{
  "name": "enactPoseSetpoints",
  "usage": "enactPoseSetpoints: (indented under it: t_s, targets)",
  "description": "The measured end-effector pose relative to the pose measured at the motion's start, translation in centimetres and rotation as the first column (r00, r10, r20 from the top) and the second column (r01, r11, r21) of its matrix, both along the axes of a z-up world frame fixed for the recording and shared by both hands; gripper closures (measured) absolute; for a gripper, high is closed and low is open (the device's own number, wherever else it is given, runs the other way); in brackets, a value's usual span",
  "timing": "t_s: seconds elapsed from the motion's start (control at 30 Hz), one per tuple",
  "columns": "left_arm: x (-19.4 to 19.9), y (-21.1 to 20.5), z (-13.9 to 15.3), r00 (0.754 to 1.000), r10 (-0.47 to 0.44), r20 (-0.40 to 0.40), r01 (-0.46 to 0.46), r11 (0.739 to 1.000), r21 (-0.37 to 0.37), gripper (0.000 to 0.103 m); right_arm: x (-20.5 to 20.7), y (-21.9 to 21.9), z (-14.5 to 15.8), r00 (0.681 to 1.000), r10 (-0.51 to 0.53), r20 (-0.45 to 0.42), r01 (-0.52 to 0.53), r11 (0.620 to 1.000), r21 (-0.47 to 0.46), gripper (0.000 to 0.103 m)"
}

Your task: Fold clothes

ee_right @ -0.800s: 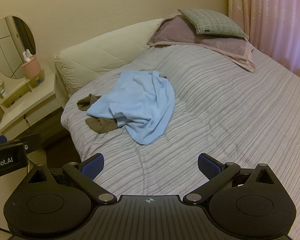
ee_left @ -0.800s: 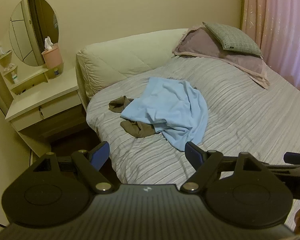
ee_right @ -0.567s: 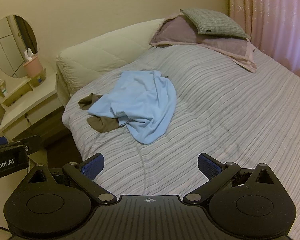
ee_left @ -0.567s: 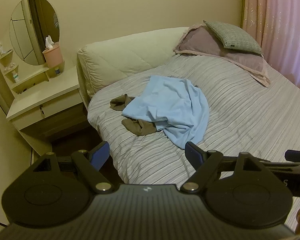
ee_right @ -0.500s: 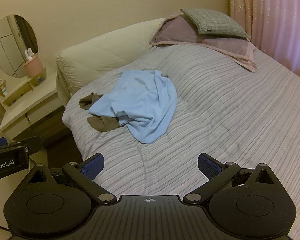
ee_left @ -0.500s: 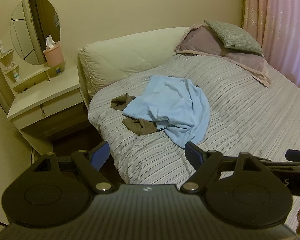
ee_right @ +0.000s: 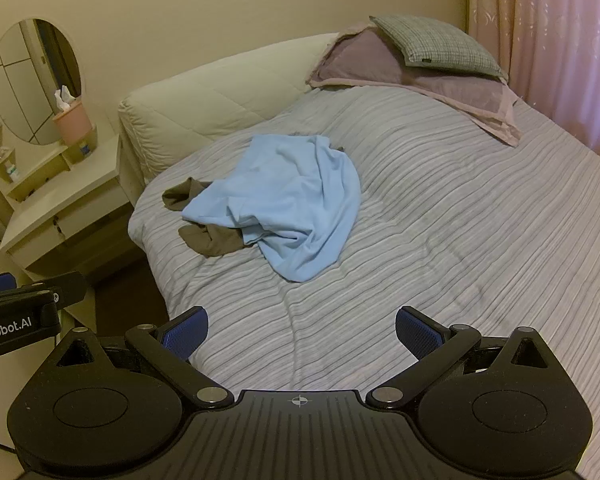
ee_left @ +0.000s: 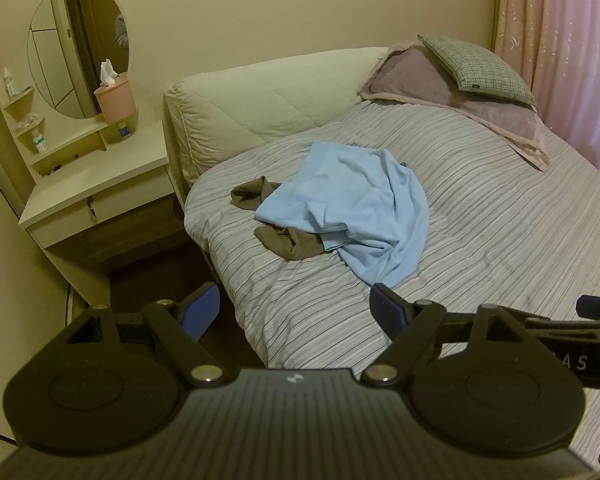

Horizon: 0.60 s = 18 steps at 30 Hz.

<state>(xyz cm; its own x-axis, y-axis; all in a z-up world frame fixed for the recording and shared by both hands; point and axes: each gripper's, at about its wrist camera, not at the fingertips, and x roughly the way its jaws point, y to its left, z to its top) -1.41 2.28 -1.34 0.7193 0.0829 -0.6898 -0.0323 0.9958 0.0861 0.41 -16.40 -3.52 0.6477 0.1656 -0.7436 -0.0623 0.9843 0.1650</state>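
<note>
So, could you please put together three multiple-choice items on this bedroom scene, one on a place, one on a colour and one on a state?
1. Where does the brown garment lie?
A. On the pillows
B. Partly under the light blue garment on the bed
C. On the vanity table

2. What colour is the tissue holder in front of the round mirror?
A. Pink
B. Green
C. Black

3. How are the left gripper and the right gripper?
A. Both shut on cloth
B. One open, one shut
C. Both open and empty

Answers:
1. B, since brown cloth pokes out from beneath the blue garment's left edge.
2. A, since the tub holding white tissues is pink.
3. C, since each pair of blue pads stands wide apart with only striped bedding beyond.
</note>
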Motion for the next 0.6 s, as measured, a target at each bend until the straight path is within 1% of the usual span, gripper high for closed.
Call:
enactPoseSetpoints:
  t_s: [0.6]
  targets:
    - [-0.02, -0.30, 0.32, 1.000, -0.010, -0.009, 0.010, 1.000, 0.016, 0.023, -0.31, -0.22, -0.23, 1.000, 0.010, 0.003, -0.010, 1.000, 0.007, 0.001]
